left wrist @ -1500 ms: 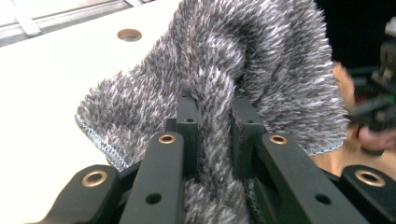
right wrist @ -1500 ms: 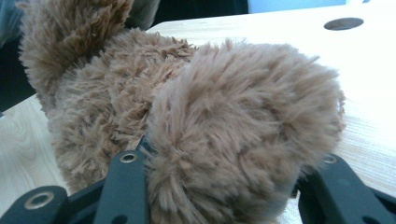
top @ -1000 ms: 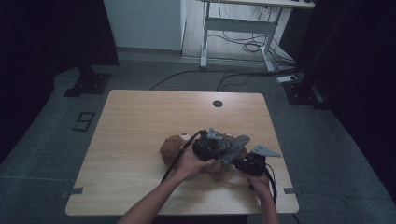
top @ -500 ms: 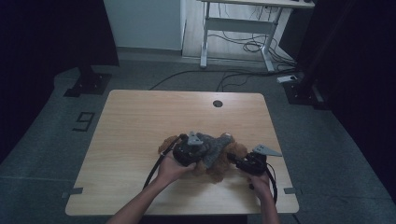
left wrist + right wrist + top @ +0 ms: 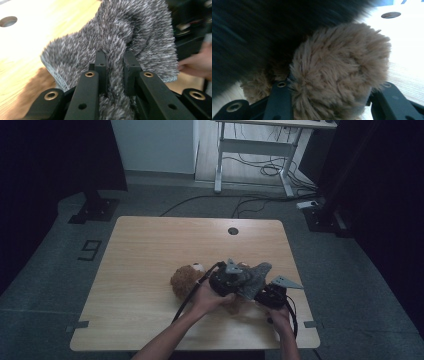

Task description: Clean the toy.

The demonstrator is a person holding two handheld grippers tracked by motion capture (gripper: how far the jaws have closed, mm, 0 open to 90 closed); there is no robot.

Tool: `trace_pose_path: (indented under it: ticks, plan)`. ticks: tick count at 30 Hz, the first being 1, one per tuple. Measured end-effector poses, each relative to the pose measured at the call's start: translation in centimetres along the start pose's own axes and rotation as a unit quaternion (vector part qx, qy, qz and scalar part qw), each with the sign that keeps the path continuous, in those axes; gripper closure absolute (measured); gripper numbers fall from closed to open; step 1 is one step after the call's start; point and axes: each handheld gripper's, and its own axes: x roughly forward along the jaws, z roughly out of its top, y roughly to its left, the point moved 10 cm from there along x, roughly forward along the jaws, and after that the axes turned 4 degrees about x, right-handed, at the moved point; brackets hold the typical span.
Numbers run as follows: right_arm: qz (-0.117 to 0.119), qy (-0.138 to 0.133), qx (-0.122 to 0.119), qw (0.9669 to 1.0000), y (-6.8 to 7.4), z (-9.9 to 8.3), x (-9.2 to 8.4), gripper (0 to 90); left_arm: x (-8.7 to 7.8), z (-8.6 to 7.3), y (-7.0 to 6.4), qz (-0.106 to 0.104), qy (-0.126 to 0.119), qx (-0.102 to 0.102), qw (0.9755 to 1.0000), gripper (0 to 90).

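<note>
A: Item one?
B: Brown plush bear, lying on the wooden table, lower centre of the high view. In the right gripper view one furry brown limb sits at centre frame.

A: Item two?
B: Grey furry cloth, just right of the bear's head in the high view, over its body. In the left gripper view the cloth spreads across the upper centre, its stitched hem at lower left.

A: Tongs, left?
B: Left gripper, clenched on a fold of the grey cloth, jaws nearly together at centre bottom. In the high view it lies right of the bear's head.

A: Tongs, right?
B: Right gripper, grasping the bear's brown limb, jaws either side of it at bottom frame. In the high view, right gripper sits lower right of the cloth.

A: Remainder?
B: Round hole in the tabletop, upper centre of the table. Grey floor with a "9" mark at left. White desk frame and cables at top.
</note>
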Motion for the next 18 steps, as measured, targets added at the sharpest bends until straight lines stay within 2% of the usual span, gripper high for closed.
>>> trace_pose_path:
  ticks: [1,3,5,6,10,13,18]
  plan:
    - [-0.002,0.000,-0.004,1.0000,0.0,0.0,-0.1,53.8,0.6,-0.4,0.2,-0.001,0.009,-0.005,0.9999,77.0]
    - [-0.008,0.003,-0.009,0.9999,-0.1,0.0,-0.1,53.9,0.9,-0.8,0.6,-0.012,0.003,-0.024,0.9996,77.1]
    - [-0.005,0.004,-0.007,1.0000,-0.1,0.0,-0.1,53.9,0.3,-1.4,1.1,-0.021,-0.006,-0.039,0.9990,77.2]
    - [-0.002,0.004,-0.009,1.0000,0.0,0.0,0.0,54.0,0.1,-1.6,1.3,-0.019,-0.007,-0.038,0.9991,77.2]
    - [-0.002,0.004,-0.002,1.0000,0.0,0.0,0.2,54.0,-2.0,-3.0,2.4,0.002,-0.015,-0.041,0.9991,77.3]
    - [-0.006,0.005,-0.002,1.0000,-0.2,0.0,0.0,54.0,-3.9,-4.3,3.8,0.030,-0.018,-0.043,0.9985,77.3]
    - [-0.006,0.005,-0.004,1.0000,-0.1,0.0,0.0,54.0,-6.8,-6.8,7.1,0.058,-0.032,-0.079,0.9947,77.1]
